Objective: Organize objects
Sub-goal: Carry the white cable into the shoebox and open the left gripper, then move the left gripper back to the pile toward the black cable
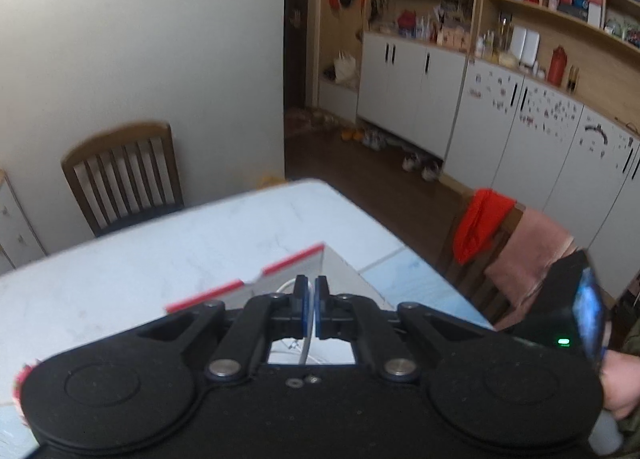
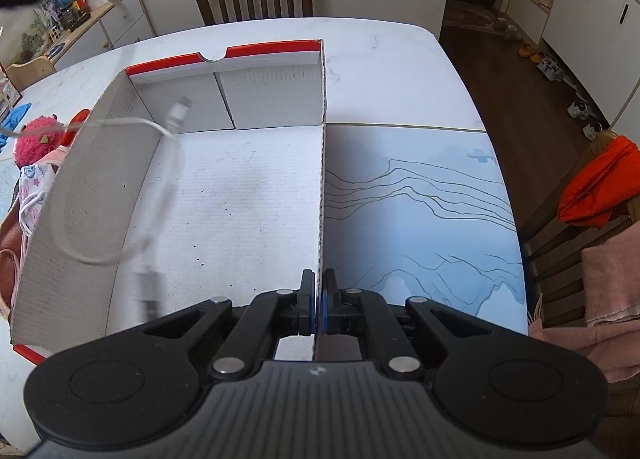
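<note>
cable [image 2: 160, 187]: white, we've got it dangling over the box's left side, plugs blurred, could snag the left wall.
left gripper [image 1: 311, 299]: pinched shut on cable.
box [image 2: 240, 195]: open on table [image 2: 400, 59].
right gripper [image 2: 319, 299]: clamped on right wall; pulling may tip it.

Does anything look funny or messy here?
Yes. The white cable is only half in the cardboard box: it dangles from the left gripper, looping over the box's left wall. The right gripper pinches the box's right wall. Toys and clothes sit piled beside the box.
</note>
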